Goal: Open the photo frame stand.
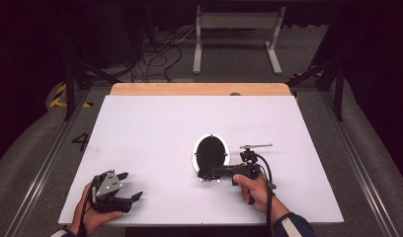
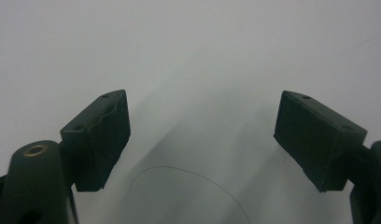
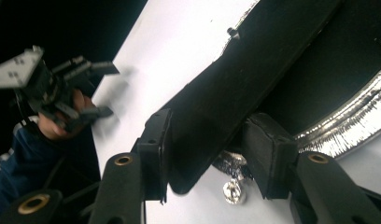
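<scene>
The right tongs (image 3: pixel 205 154) straddle the pan (image 1: pixel 210 154) handle (image 3: pixel 235 88), pads barely off it; the high view shows the left tongs (image 1: pixel 130 186) open over bare tabletop (image 1: pixel 155 123).

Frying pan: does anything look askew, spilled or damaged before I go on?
Nothing stands out. The black frying pan sits level on the white table, empty, its silvery rim unbroken. Its handle lies between the right gripper jaws. The left gripper is open, apart from it.

"4" on the floor (image 1: pixel 81 141)
</scene>
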Demonstrator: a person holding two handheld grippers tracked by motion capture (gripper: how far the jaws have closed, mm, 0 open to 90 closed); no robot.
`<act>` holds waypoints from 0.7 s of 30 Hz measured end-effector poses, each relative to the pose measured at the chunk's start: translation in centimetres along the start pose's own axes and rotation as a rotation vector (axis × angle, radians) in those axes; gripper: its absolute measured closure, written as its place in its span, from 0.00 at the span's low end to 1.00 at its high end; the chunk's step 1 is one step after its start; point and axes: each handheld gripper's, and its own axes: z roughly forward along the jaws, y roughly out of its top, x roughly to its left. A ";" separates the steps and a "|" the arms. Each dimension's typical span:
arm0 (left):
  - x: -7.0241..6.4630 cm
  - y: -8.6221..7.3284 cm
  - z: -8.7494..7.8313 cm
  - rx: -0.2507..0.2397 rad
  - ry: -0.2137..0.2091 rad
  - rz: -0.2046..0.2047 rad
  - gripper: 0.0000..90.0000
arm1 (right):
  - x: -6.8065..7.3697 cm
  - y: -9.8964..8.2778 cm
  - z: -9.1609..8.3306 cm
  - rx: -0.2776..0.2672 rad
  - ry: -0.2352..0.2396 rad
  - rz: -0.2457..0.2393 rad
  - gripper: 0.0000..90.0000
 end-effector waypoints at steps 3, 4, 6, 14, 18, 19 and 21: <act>-0.3 0.2 0.2 0.007 -0.004 0.015 0.21 | -0.2 0.3 0.5 -0.008 0.016 0.027 0.58; -0.3 0.2 0.2 0.007 -0.004 0.015 0.21 | -0.2 0.3 0.5 -0.008 0.016 0.027 0.58; -0.5 0.3 0.4 0.014 -0.008 0.021 0.21 | -0.3 0.5 0.8 -0.013 0.028 0.041 0.57; -0.7 1.4 1.2 -0.003 -0.029 0.030 0.21 | -0.6 0.5 1.1 -0.028 0.035 0.060 0.63; -0.4 3.1 2.4 -0.029 -0.071 0.022 0.22 | -0.8 0.3 1.2 -0.050 0.038 0.048 0.67; -0.3 3.6 2.8 -0.040 -0.085 0.018 0.22 | -0.7 0.4 1.2 -0.050 0.039 0.047 0.67; 0.0 4.9 3.7 -0.051 -0.116 0.012 0.22 | -0.7 0.4 1.2 -0.049 0.036 0.031 0.69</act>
